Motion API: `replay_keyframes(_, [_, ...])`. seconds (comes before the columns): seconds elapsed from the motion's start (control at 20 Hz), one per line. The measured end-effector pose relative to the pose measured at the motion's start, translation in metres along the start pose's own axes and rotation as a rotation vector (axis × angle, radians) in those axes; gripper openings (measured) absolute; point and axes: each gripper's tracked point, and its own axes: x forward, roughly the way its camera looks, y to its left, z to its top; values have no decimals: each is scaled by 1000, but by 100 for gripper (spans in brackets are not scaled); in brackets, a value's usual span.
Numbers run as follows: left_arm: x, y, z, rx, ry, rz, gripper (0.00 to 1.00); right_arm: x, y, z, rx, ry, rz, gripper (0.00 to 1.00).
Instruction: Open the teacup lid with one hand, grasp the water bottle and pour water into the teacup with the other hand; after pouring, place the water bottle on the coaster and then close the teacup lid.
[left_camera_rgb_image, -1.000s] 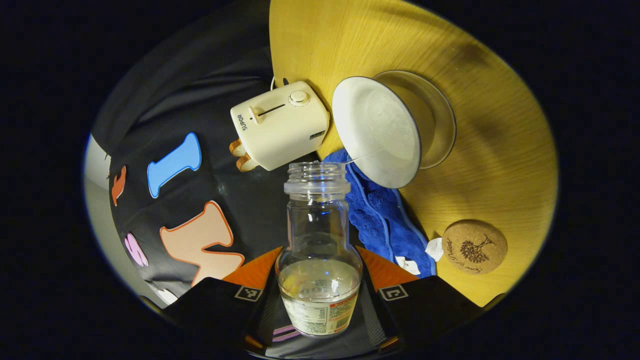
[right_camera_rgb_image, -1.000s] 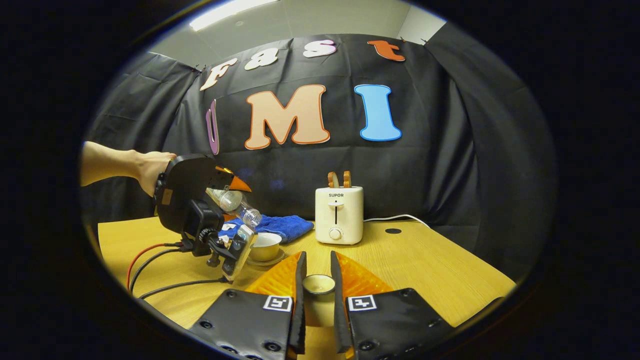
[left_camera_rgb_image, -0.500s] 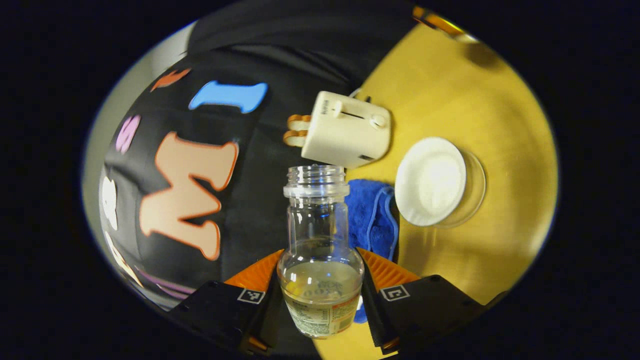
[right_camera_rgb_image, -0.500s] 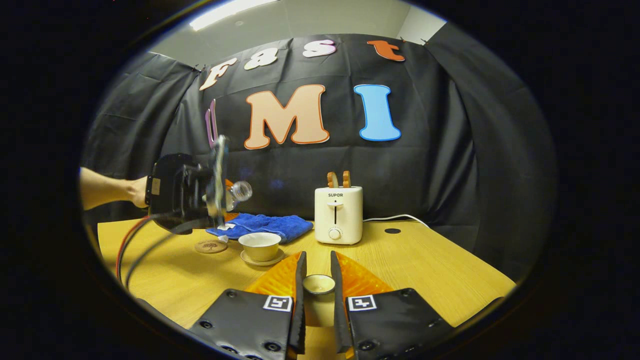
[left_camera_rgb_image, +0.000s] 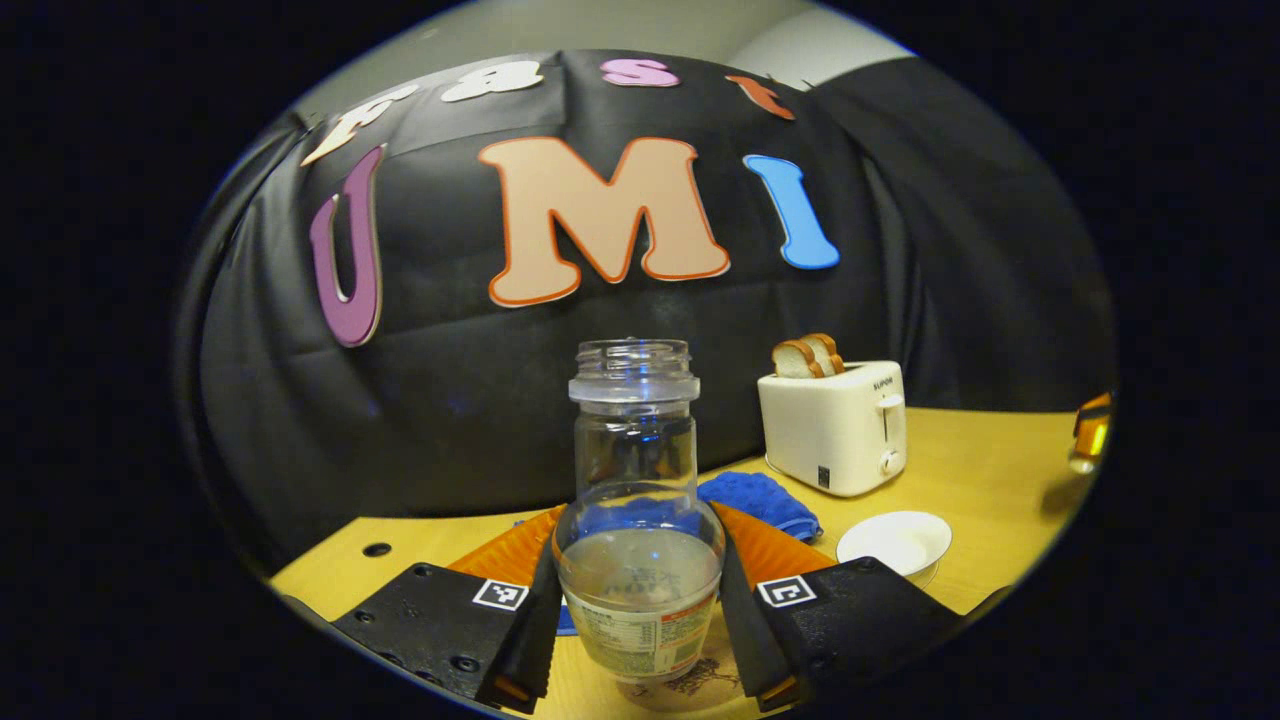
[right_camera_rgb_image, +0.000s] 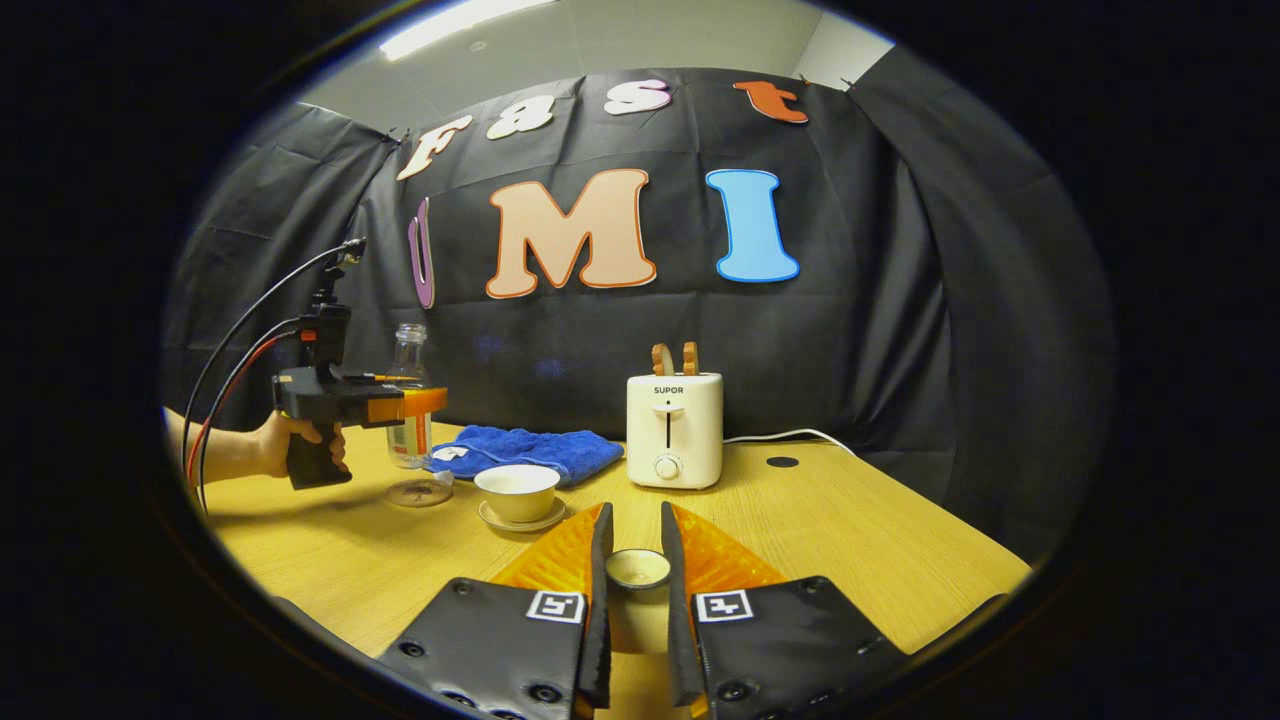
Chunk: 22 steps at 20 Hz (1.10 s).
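Note:
My left gripper (left_camera_rgb_image: 638, 560) is shut on the clear water bottle (left_camera_rgb_image: 640, 470), which stands upright, uncapped and partly filled. The bottle hangs just above the round cork coaster (left_camera_rgb_image: 672, 690). In the right gripper view the same bottle (right_camera_rgb_image: 408, 395) sits in the left gripper (right_camera_rgb_image: 405, 405) over the coaster (right_camera_rgb_image: 418, 493), with a hand (right_camera_rgb_image: 290, 445) on the handle. The open white teacup (right_camera_rgb_image: 517, 490) stands on its saucer (right_camera_rgb_image: 520, 520) right of the coaster. My right gripper (right_camera_rgb_image: 637, 590) is shut on the small teacup lid (right_camera_rgb_image: 638, 568), held low over the table.
A cream toaster (right_camera_rgb_image: 670, 430) with bread in its slots stands at the back, and a blue cloth (right_camera_rgb_image: 530, 450) lies behind the cup. Red and black cables (right_camera_rgb_image: 235, 340) trail from the left gripper. The wooden table (right_camera_rgb_image: 850, 540) has a cable hole (right_camera_rgb_image: 782, 462).
My left gripper has swung the bottle from tilted over the teacup back to upright and moved it left and down over the coaster. The right gripper has held still with the lid.

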Motion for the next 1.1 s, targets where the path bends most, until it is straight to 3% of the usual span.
replay_keyframes(0.25, [-1,-6,-10,-126,3,18,67,-1,0,1,-1,-2,-4,26])
replay_keyframes(0.55, [-7,-3,-26,-189,12,58,68,0,1,0,0,-1,-6,26])
replay_keyframes(1.1, [-9,-5,-27,-97,-19,60,69,1,2,-1,-1,1,-1,26])
